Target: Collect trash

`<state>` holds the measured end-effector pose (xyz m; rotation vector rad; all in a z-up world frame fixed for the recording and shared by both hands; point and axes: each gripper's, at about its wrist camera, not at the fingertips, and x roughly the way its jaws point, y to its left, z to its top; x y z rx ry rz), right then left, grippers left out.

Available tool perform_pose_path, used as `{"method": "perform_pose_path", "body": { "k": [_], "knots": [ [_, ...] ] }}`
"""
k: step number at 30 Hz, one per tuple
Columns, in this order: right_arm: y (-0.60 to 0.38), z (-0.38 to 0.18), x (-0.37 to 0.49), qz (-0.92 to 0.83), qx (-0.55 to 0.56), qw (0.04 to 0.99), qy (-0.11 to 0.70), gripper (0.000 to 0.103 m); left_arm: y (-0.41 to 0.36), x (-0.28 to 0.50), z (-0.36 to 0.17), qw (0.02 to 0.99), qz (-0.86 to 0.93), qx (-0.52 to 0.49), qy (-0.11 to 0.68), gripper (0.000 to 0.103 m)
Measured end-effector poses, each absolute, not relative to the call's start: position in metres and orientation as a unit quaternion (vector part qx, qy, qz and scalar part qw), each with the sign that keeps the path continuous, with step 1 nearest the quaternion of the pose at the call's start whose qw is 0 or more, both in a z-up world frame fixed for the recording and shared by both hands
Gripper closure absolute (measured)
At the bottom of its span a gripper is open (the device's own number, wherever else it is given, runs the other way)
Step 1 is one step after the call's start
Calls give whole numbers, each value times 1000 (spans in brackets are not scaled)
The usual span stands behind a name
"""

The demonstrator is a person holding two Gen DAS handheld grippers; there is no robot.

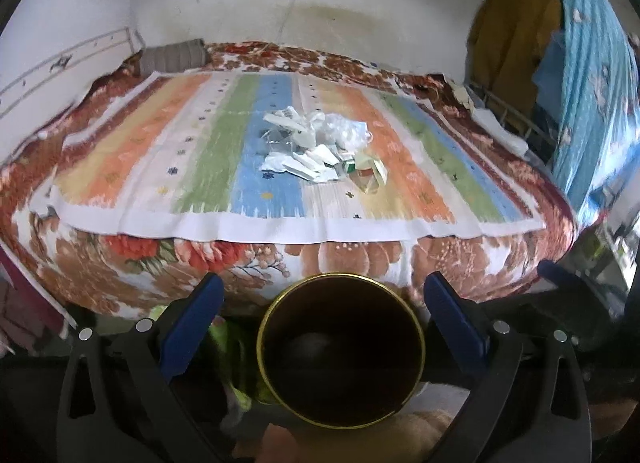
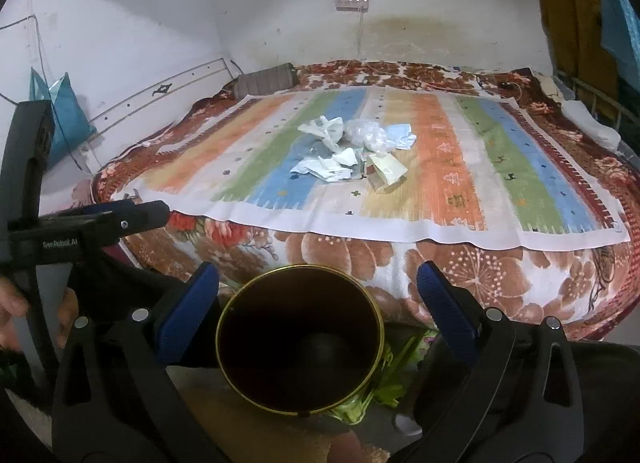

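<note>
Crumpled paper and clear plastic trash (image 1: 320, 147) on matt woven cloth (image 1: 280, 183).

Only one readable mark: "GenRobot.AI" in small pale letters on the black body of my left gripper (image 2: 102, 223), seen from the right wrist view. Packets in the trash pile (image 2: 352, 151) on the bed carry print, too small and blurred to read. Nothing legible in the left wrist view.
</note>
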<state>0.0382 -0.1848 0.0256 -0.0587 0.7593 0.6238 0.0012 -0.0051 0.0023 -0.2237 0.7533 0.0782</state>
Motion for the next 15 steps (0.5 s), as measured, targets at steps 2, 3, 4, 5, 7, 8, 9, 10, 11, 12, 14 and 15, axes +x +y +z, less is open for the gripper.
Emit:
{"method": "perform_pose_path", "body": {
  "k": [2,3,4,5,7,8,9,10,11,12,14,15],
  "knots": [
    [-185,25,38,300,-29,881,364,9,-6,3,0,920,37,-104,376,6],
    [-186,25,38,301,-28,881,365,9,-4,3,-2,917,35,-113,381,6],
    [-185,24,38,302,-29,880,365,9,-1,3,-3,913,27,-129,385,6],
    [-185,24,37,304,-30,879,366,9,1,3,-2,913,24,-131,385,6],
    [-186,26,36,301,-32,882,361,9,-1,0,0,918,19,-128,376,6],
    [-186,28,35,301,-32,884,356,9,-2,0,0,918,17,-129,375,6],
    [-186,30,34,301,-33,886,350,9,-1,0,0,917,16,-132,376,6],
    [-186,31,34,302,-35,887,348,9,0,1,-1,914,16,-137,380,6],
    [-185,31,34,304,-36,886,350,9,0,1,-2,913,17,-140,382,6],
    [-184,30,34,305,-37,884,352,9,1,1,-2,912,16,-142,383,6],
    [-183,30,34,307,-40,883,354,9,0,0,-2,913,13,-139,382,6],
    [-183,30,34,308,-39,882,354,9,-1,0,-1,914,12,-136,383,6]
  ]
}}
